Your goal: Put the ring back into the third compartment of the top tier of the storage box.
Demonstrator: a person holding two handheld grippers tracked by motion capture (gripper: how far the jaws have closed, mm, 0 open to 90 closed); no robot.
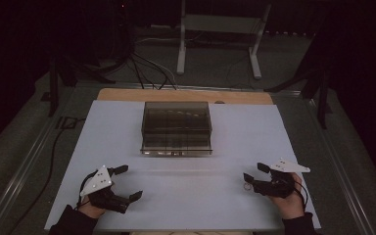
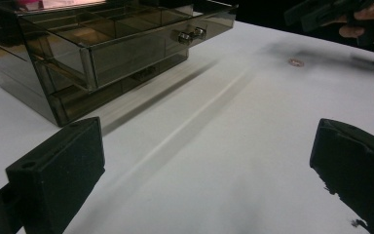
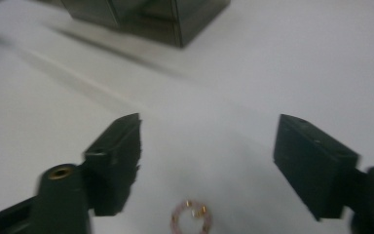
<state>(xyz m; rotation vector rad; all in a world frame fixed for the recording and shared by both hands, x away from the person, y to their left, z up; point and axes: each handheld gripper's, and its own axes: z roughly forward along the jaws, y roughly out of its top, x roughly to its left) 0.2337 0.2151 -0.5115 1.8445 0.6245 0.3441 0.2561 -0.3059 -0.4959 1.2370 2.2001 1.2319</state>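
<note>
While both hand-held grippers are gaping empty — left (image 1: 128, 182), right (image 1: 255, 172) — a small beaded ring (image 3: 192, 217) is lying blurred, partly cropped, beneath the right one on the bench (image 1: 225, 196).

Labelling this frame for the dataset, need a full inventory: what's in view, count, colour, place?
drawer box: 1, smoky transparent, far middle of the sheet, two small metal knobs on a drawer front
ring: 1, small, pinkish with gold beads, flat on the sheet between the right jaws
sheet: 1, white, covering the table
table: 1, wood edge showing at the far side
white frame: 1, on the floor beyond the table
left gripper: 1, black, near left, open
right gripper: 1, black, near right, open
</note>
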